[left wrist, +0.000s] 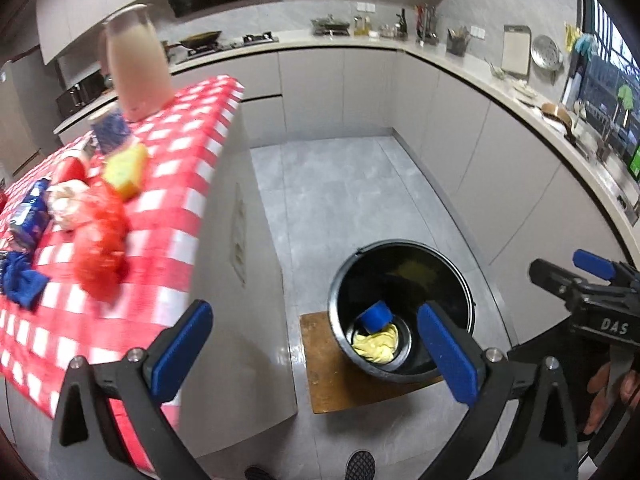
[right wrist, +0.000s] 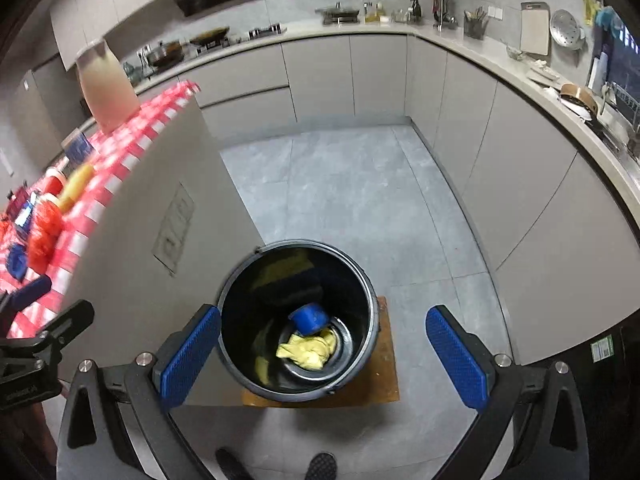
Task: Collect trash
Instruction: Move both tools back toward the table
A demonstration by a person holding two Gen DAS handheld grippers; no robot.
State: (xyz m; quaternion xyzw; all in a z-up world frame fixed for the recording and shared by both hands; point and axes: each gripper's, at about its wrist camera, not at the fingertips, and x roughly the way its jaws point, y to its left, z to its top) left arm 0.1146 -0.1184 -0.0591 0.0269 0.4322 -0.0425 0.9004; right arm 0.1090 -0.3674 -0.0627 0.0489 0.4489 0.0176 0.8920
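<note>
Gaping empty jaws, left gripper (left wrist: 316,344) above bucket (left wrist: 400,248)

Black round bucket (right wrist: 360,280) upright on a brown board, holding a blue cup (right wrist: 310,318) tipped on its side against a crumpled yellow cloth (right wrist: 308,350) at the bottom. On the red-checked desk (left wrist: 168,216): yellow sponge (left wrist: 126,170), crumpled red bag (left wrist: 100,256), blue cloth (left wrist: 22,280), blue wrapper (left wrist: 30,212).

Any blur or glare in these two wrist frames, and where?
Left wrist: the checked tablecloth and red bag are motion-smeared, the bucket sharper; floor glare beside it. Right wrist: the tablecloth at left is smeared, the bucket interior dark but legible. Both: strong fisheye curvature, black corners.
</note>
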